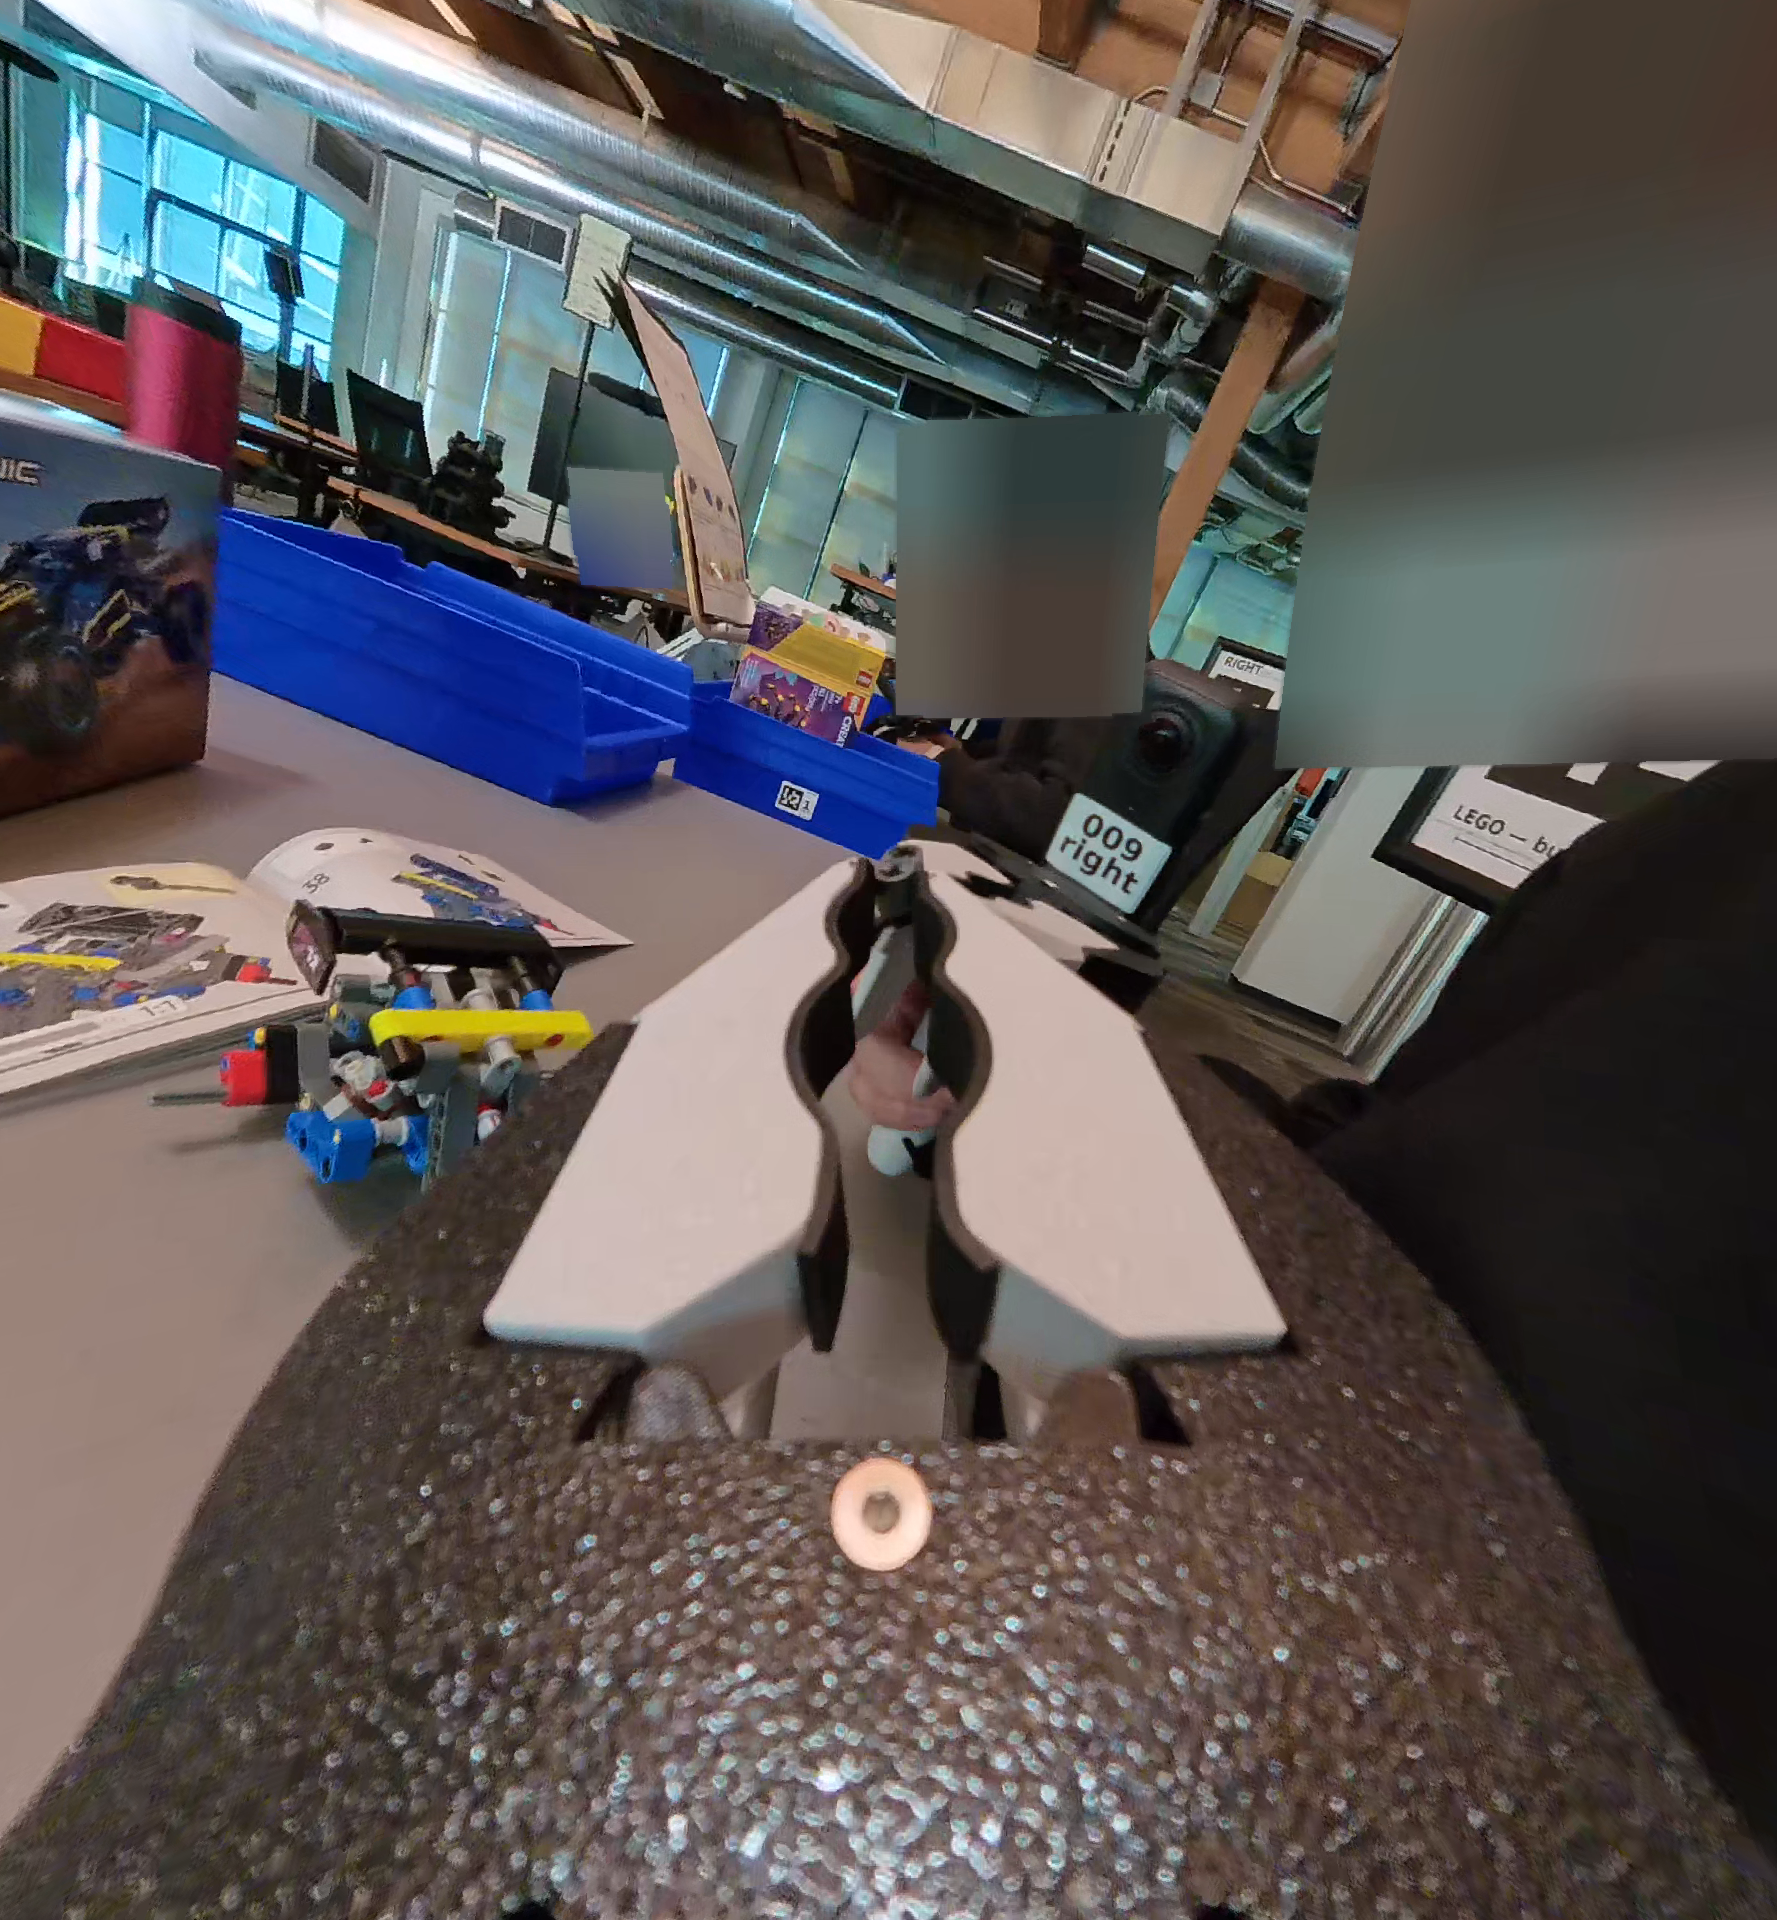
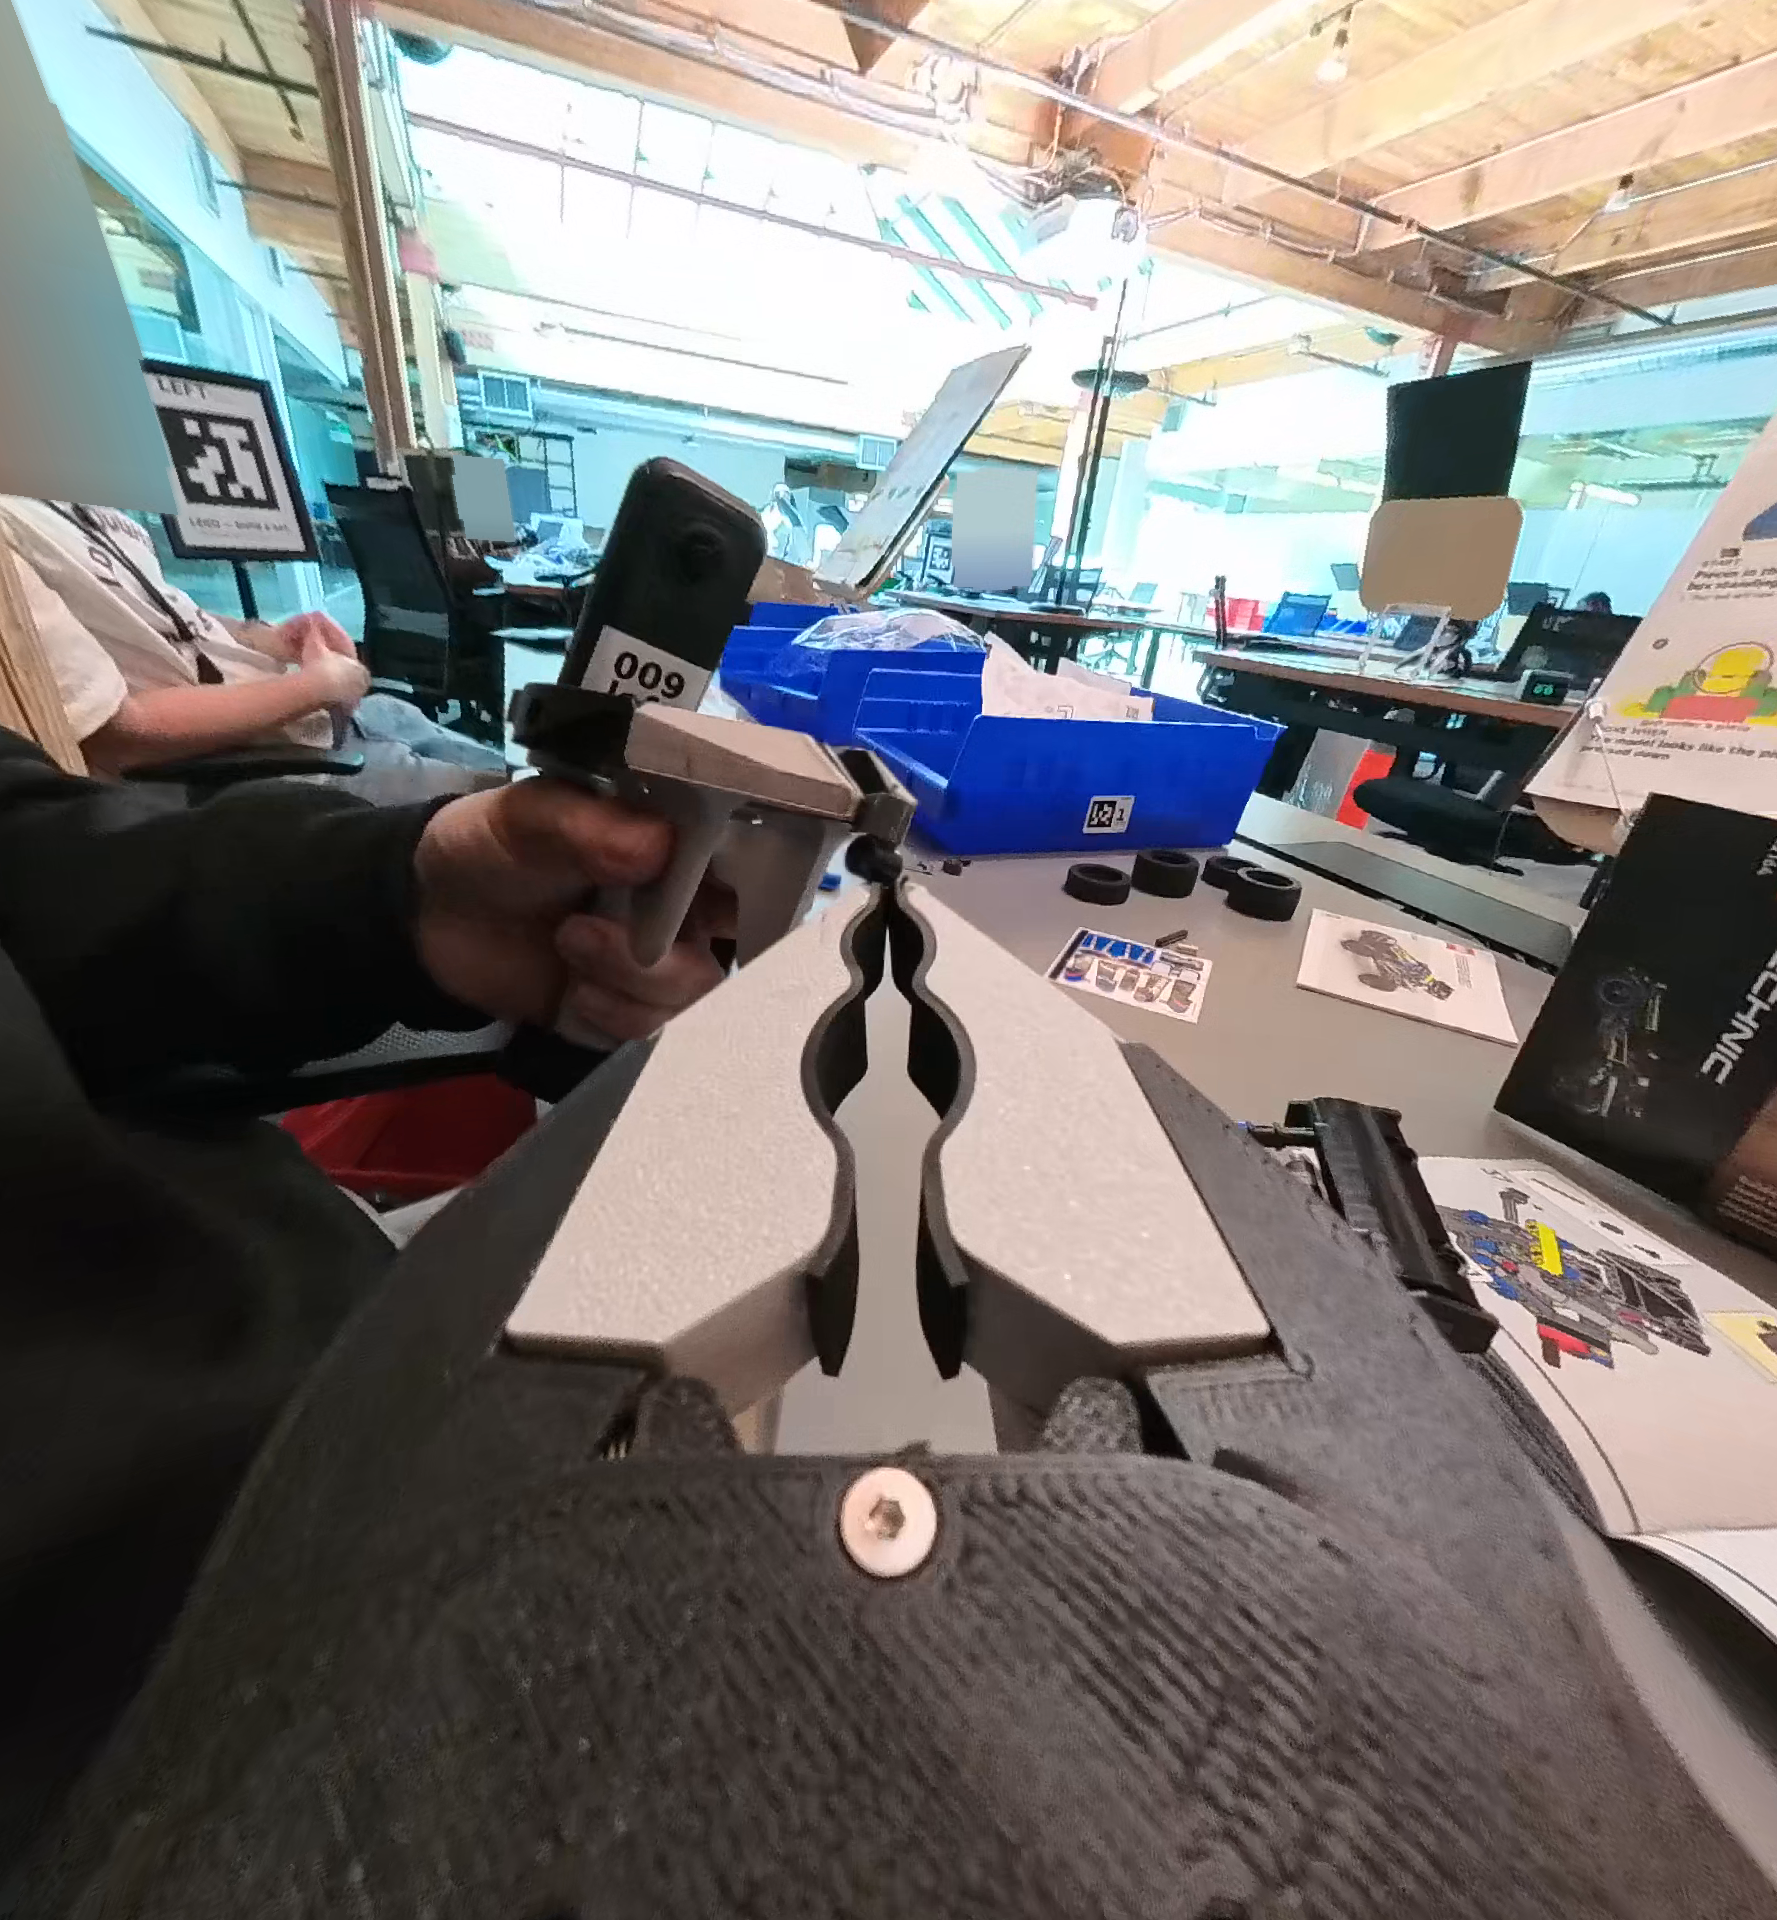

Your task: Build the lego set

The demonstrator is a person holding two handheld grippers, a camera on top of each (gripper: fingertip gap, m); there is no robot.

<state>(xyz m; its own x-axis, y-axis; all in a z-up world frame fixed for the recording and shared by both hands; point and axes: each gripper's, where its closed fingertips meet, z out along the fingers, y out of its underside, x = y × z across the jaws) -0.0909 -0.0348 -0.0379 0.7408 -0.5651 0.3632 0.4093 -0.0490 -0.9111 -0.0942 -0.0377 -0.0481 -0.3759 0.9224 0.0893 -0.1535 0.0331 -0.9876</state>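
Note:
My left gripper (image 1: 899, 878) is shut on a small dark grey piece (image 1: 902, 864) pinched at its fingertips. The right wrist view shows it (image 2: 868, 795) held in a hand (image 2: 541, 894), with the grey piece (image 2: 886, 805) at its tip. My right gripper (image 2: 889, 904) is shut and sits just under that piece. A small black part (image 2: 871, 858) lies between the grey piece and my right fingertips; I cannot tell whether they grip it. A partly built model (image 1: 416, 1049) with a yellow beam and blue parts lies on the grey table (image 1: 136, 1351), left of my left gripper.
An open instruction booklet (image 1: 84, 956) and a set box (image 1: 63, 623) lie to the left, with blue bins (image 1: 448, 665) behind them. The right wrist view shows a blue bin (image 2: 1071, 769), several black tyres (image 2: 1175, 878), a sticker sheet (image 2: 1133, 971), a leaflet (image 2: 1403, 971) and a seated person (image 2: 188, 644). My two grippers' fingertips are within a few centimetres of each other.

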